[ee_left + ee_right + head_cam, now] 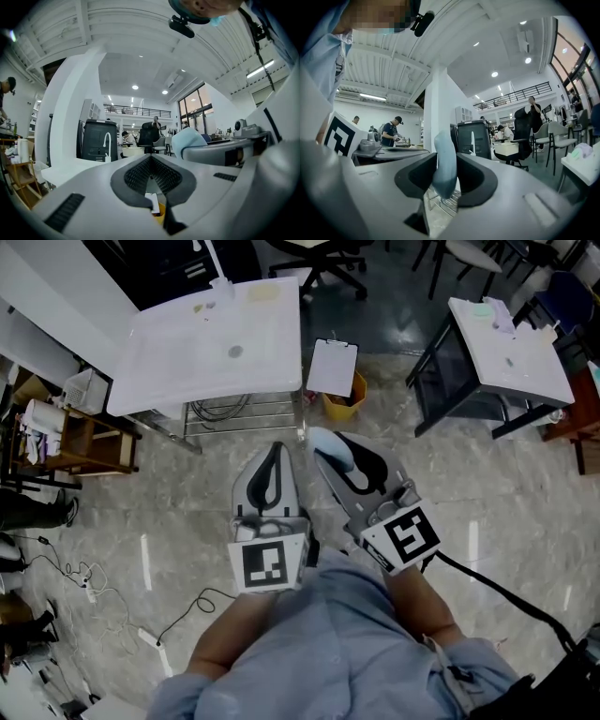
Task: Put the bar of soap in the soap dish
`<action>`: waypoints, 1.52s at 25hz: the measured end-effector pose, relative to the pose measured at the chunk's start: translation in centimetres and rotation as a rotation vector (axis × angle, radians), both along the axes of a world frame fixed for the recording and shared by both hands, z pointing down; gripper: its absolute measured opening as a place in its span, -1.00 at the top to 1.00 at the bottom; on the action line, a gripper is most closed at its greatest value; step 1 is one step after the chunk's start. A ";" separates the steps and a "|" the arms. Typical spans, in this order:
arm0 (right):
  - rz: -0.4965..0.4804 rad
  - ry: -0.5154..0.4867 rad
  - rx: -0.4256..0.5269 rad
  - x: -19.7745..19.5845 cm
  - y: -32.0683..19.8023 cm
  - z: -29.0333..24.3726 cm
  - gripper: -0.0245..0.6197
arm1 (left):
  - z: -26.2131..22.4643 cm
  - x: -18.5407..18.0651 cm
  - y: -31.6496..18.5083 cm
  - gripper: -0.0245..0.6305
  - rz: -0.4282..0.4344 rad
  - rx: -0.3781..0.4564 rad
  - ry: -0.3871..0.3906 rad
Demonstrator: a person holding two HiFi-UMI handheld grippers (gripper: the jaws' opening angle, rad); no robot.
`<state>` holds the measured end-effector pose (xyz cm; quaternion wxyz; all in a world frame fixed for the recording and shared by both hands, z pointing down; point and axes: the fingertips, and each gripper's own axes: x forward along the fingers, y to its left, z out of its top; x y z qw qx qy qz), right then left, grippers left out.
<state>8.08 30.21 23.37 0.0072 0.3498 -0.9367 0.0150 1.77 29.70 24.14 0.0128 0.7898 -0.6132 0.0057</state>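
My right gripper (325, 448) is shut on a pale blue bar of soap (335, 446). The soap (444, 164) stands on edge between the dark pads in the right gripper view. Beside it, my left gripper (276, 452) is shut with nothing in it, its pads meeting at the tips (151, 157); the soap (187, 138) shows to its right. Both grippers point level over the floor, short of a white sink table (178, 367). A pale yellow dish (263, 292) sits at the table's far corner beside a white faucet (217, 266).
A clipboard (332, 367) leans on a yellow bin (351, 399) right of the sink table. A second white table on a dark frame (511, 348) stands at the right. A wooden shelf (80, 442) and floor cables (94, 592) lie at the left. Office chairs stand beyond.
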 end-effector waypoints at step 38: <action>0.020 0.025 -0.031 -6.8 -19.0 0.9 0.54 | 1.7 -6.1 -19.3 0.91 0.040 -0.045 0.044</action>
